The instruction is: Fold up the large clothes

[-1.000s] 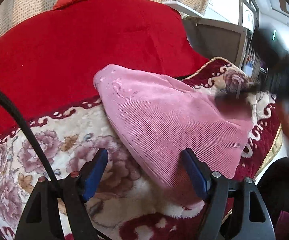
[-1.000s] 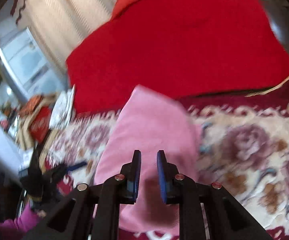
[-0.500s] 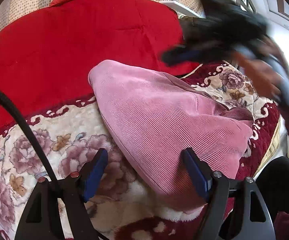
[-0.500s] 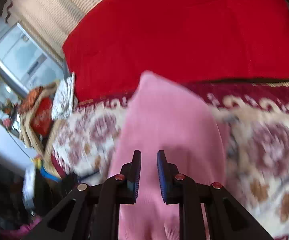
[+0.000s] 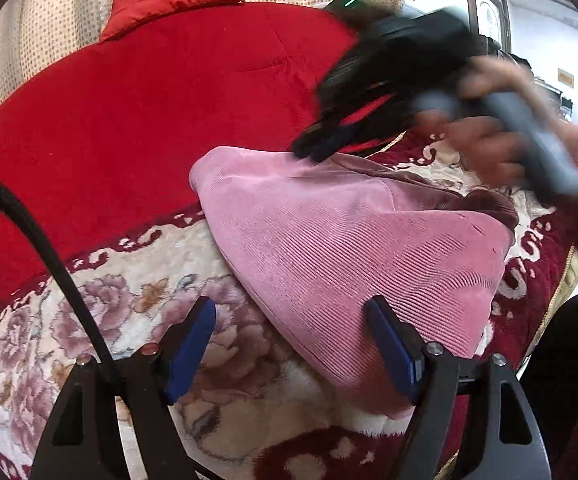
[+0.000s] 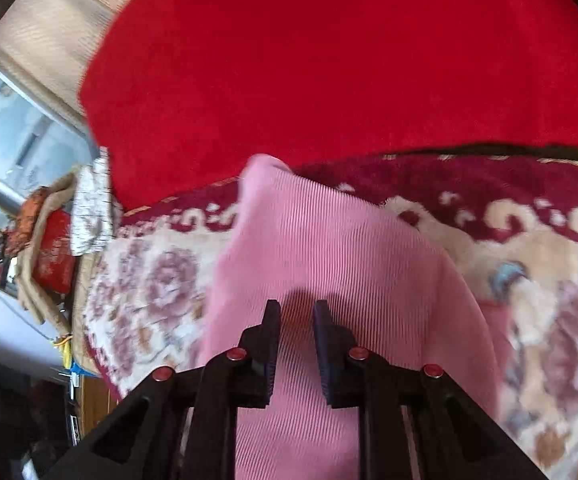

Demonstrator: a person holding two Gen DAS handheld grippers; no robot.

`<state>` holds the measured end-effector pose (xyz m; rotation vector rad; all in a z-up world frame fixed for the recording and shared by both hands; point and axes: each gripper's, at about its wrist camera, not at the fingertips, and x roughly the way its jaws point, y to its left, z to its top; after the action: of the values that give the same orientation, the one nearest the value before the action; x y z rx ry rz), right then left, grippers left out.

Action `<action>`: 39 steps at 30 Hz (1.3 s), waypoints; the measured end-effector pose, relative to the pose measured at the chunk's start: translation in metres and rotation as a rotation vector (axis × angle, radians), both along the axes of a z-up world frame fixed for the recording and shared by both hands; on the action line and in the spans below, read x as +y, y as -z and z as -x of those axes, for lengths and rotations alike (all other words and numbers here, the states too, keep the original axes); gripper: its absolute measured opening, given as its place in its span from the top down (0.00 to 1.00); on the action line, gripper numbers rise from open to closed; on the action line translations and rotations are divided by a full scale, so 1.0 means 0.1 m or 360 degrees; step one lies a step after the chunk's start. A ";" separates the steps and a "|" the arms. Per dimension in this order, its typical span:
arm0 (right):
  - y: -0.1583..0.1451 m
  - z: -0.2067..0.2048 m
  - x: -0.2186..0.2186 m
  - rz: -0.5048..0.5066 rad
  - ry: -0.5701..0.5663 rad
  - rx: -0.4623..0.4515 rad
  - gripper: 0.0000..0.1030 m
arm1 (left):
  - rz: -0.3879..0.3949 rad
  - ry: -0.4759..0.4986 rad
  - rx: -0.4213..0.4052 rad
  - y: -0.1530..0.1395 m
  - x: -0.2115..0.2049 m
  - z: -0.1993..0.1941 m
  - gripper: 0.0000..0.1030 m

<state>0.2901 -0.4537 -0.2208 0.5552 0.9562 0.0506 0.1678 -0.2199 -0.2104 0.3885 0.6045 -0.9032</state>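
A pink ribbed garment point(image 5: 349, 248) lies folded on a floral blanket point(image 5: 109, 320). My left gripper point(image 5: 293, 344) is open and empty, its fingers astride the garment's near left edge. In the right wrist view the garment point(image 6: 329, 248) fills the middle. My right gripper point(image 6: 296, 320) hovers just over it with its jaws narrowly apart and nothing between them. In the left wrist view the right gripper point(image 5: 321, 148) is blurred, its tips at the garment's far edge.
A large red quilt point(image 5: 149, 100) covers the back of the bed. Dotted curtains point(image 5: 49, 20) hang behind it. The bed's right edge point(image 5: 569, 272) drops off beside the garment. Piled items point(image 6: 45, 240) sit at the far left in the right wrist view.
My right gripper has swung from the garment's right end across and up to its far edge. The left gripper has stayed open in place. The garment lies still.
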 end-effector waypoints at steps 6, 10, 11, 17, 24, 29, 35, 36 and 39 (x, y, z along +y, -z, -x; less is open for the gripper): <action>-0.30 1.12 0.33 0.0246 0.0003 -0.0124 0.79 | -0.0053 -0.0068 -0.0072 -0.03 -0.02 0.11 0.23; 0.18 1.52 0.43 0.0305 0.0076 -0.0036 0.80 | -0.0097 -0.0095 -0.0077 -0.04 -0.06 0.21 0.23; 0.30 1.57 0.44 0.0323 0.0097 -0.0036 0.80 | -0.0106 -0.0117 -0.0104 -0.06 -0.06 0.25 0.23; -0.08 1.95 0.55 0.0336 0.0177 -0.0208 0.80 | -0.0097 -0.0253 -0.0202 -0.28 0.04 0.54 0.23; -0.52 2.53 0.87 0.0449 0.0227 -0.0442 0.79 | -0.0038 -0.0405 -0.0298 -0.72 0.29 0.92 0.10; -0.55 2.78 0.84 0.0421 0.0303 -0.0468 0.42 | -0.0034 -0.0498 -0.0293 -0.88 0.36 0.82 0.06; -0.37 2.54 0.54 0.0370 0.0402 -0.0501 0.67 | -0.0079 -0.0621 -0.0095 -0.69 0.12 0.26 0.06; -0.32 2.47 0.51 0.0381 0.0419 -0.0475 0.72 | -0.0089 -0.0619 -0.0070 -0.62 0.05 0.20 0.06; -0.14 2.25 0.46 0.0363 0.0401 -0.0462 0.73 | -0.0232 -0.0601 -0.0025 -0.25 -0.15 0.14 0.06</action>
<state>0.0652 -0.4082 -0.2068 0.4389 0.5945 -0.1974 0.1536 -0.2344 -0.1853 0.3948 0.7034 -0.4961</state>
